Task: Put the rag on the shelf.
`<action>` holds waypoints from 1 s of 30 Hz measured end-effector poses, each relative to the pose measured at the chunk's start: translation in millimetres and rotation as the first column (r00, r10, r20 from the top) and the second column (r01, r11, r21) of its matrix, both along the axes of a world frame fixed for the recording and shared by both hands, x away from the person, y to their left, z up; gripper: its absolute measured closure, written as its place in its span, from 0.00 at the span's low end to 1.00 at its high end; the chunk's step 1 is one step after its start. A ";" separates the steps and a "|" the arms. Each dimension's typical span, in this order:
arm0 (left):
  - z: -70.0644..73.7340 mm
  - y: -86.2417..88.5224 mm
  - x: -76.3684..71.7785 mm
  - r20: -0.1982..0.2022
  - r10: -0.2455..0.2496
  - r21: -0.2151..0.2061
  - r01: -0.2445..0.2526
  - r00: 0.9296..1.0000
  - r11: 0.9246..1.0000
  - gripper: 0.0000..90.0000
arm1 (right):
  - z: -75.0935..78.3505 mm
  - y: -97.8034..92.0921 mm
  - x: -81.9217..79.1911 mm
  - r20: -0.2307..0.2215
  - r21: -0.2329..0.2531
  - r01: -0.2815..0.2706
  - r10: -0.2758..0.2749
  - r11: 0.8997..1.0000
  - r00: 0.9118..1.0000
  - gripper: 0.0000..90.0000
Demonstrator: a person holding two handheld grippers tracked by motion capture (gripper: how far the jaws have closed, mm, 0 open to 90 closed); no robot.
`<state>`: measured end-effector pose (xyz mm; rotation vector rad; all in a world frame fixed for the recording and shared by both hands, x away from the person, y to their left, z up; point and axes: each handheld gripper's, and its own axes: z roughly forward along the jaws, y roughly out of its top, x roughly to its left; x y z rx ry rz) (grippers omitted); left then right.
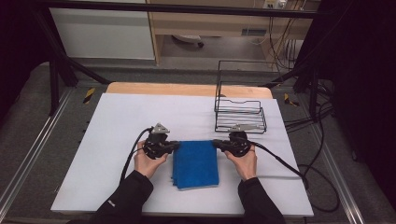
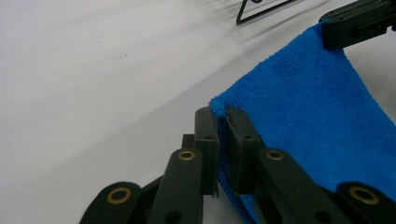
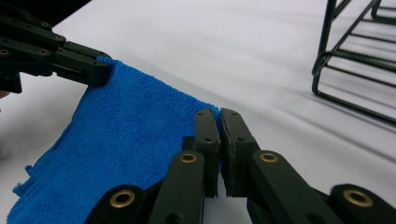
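Pinching the folded blue terry cloth (image 1: 196, 164) at its two far corners, one gripper on each. Left gripper (image 1: 173, 145) jaws clamped nearly shut on the cloth's far-left corner; in the left gripper view (image 2: 223, 121) the corner sits squeezed between the two black pads. Right gripper (image 1: 217, 144) jaws likewise narrow, gripping the far-right corner; the right gripper view (image 3: 219, 121) shows a thin edge of blue between the pads

Cloth lies on the white-covered worktop (image 1: 116, 121), roughly centre, near the person's side. Far edge is stretched between the two grippers, rest of it lies flat toward the person. Cannot tell if the far edge is lifted off the surface

Person's left hand (image 1: 149, 163) and right hand (image 1: 243, 163) hold the grippers from behind, black sleeves coming in from the bottom

Black wire rack (image 1: 240, 114) stands at the far right of the worktop, just beyond the right gripper, apart from the cloth
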<state>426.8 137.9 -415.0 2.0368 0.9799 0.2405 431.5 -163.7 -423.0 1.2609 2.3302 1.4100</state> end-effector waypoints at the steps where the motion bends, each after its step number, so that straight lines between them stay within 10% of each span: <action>1: 1.7 1.0 -0.6 0.004 0.004 -0.005 -0.004 1.000 1.000 0.93 | 1.6 0.0 -0.6 0.009 0.000 -0.003 0.003 1.000 1.000 0.96; 30: 49.7 1.0 -26.0 0.148 0.005 -0.111 0.012 0.989 0.994 0.93 | 56.8 -10.2 -25.2 0.214 0.053 0.010 -0.021 0.999 0.977 0.97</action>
